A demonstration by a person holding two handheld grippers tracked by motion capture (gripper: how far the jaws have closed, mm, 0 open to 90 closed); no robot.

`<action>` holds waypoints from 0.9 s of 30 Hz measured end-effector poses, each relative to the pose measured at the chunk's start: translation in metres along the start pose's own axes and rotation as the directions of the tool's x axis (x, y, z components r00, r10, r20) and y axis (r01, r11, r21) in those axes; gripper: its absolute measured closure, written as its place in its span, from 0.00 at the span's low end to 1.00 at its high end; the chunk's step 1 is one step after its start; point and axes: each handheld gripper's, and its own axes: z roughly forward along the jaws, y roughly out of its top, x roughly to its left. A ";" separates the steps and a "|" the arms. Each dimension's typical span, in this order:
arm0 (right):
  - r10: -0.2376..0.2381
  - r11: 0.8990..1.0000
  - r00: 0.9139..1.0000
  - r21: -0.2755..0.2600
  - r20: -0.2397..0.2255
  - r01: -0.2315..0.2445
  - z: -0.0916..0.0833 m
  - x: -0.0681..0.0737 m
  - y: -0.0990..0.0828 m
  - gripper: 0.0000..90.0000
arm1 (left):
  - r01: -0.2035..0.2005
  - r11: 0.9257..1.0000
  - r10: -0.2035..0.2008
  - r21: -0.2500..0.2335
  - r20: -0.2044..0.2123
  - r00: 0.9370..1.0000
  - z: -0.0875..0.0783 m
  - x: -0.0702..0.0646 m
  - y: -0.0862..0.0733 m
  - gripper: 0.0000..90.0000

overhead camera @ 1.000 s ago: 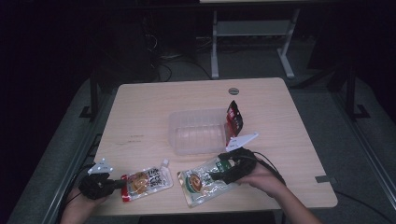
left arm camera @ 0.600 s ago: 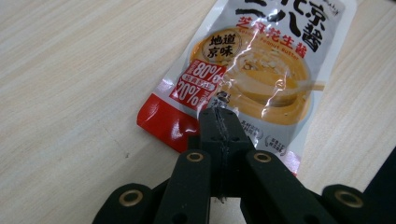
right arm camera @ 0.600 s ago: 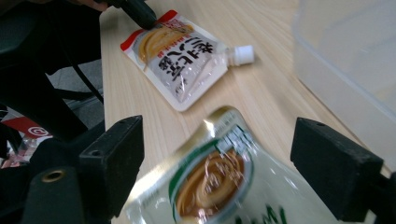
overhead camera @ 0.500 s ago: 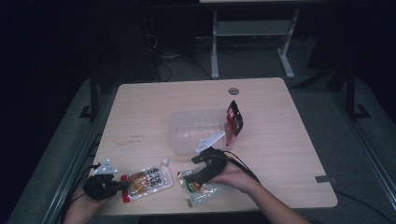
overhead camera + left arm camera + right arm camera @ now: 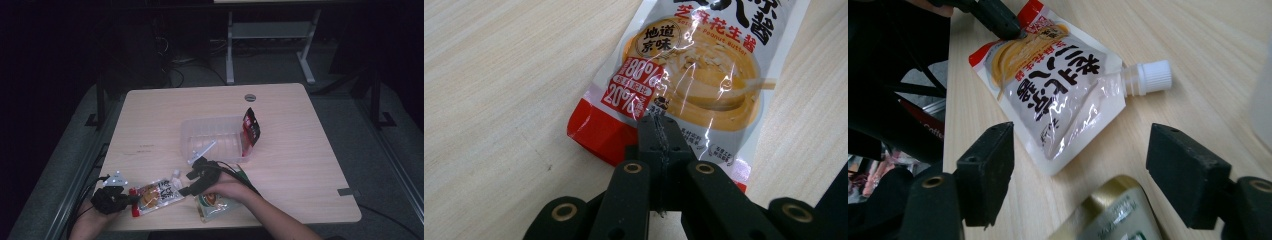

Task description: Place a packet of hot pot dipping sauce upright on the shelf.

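A white-capped peanut sauce pouch (image 5: 157, 194) (image 5: 1058, 85) lies flat near the table's front edge. My left gripper (image 5: 120, 196) (image 5: 658, 125) is shut on the pouch's red bottom edge. My right gripper (image 5: 189, 182) (image 5: 1083, 165) hovers open just right of the pouch's cap (image 5: 1153, 77). Its jaws have just been closing a little, and the pads touch nothing. Under the right hand lies a green-and-gold pouch (image 5: 215, 205) (image 5: 1118, 215). The left gripper (image 5: 998, 20) also appears at the top of the right gripper view.
A clear plastic container (image 5: 210, 130) stands mid-table with a red packet (image 5: 251, 127) upright at its right end. A round cable hole (image 5: 250, 97) sits near the far edge of the table (image 5: 300, 165).
My right gripper has moved left, from the far side of the green-and-gold pouch to beside the sauce pouch's cap. The left gripper and its pouch stay put.
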 end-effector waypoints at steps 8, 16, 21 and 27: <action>0.020 0.999 1.000 0.030 -0.017 -0.019 0.008 -0.002 0.004 0.41 | 0.005 1.000 -0.005 0.000 0.000 1.000 0.000 0.000 0.000 1.00; 0.042 0.994 0.999 0.097 -0.013 -0.040 0.018 0.000 0.010 0.47 | 0.009 1.000 -0.009 -0.002 0.001 1.000 0.000 0.001 0.000 1.00; 0.050 0.995 0.998 0.093 -0.030 -0.047 0.022 0.001 0.011 0.48 | 0.012 1.000 -0.012 -0.004 0.010 1.000 0.000 0.001 -0.001 1.00; 0.070 0.994 0.996 0.084 -0.063 -0.065 0.027 0.001 0.013 0.53 | 0.017 1.000 -0.017 -0.007 0.017 1.000 0.000 0.002 -0.001 1.00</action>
